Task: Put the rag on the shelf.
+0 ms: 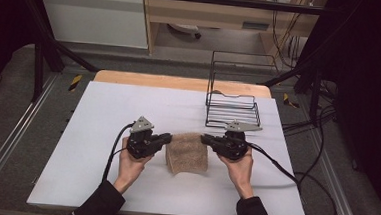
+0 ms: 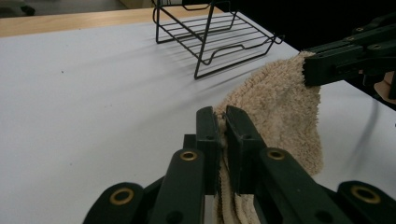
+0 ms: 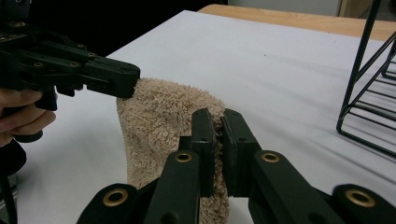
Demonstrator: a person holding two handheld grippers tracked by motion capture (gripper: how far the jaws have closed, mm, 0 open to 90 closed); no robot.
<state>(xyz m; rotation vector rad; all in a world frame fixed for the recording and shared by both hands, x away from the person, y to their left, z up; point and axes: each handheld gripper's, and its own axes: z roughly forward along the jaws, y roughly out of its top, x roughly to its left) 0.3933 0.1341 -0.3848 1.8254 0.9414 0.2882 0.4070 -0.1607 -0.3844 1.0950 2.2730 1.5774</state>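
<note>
Fingers (image 2: 208, 135) pinching towel (image 2: 280, 98), rack (image 2: 210, 32) behind

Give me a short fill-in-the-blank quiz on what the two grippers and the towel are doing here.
1. The left gripper and the right gripper each pinch a top ____ of the beige towel.
2. The towel's lower edge rests on the ____ table.
3. Behind the right gripper stands a black ____ rack.

Missing words: corner; white; wire
</note>
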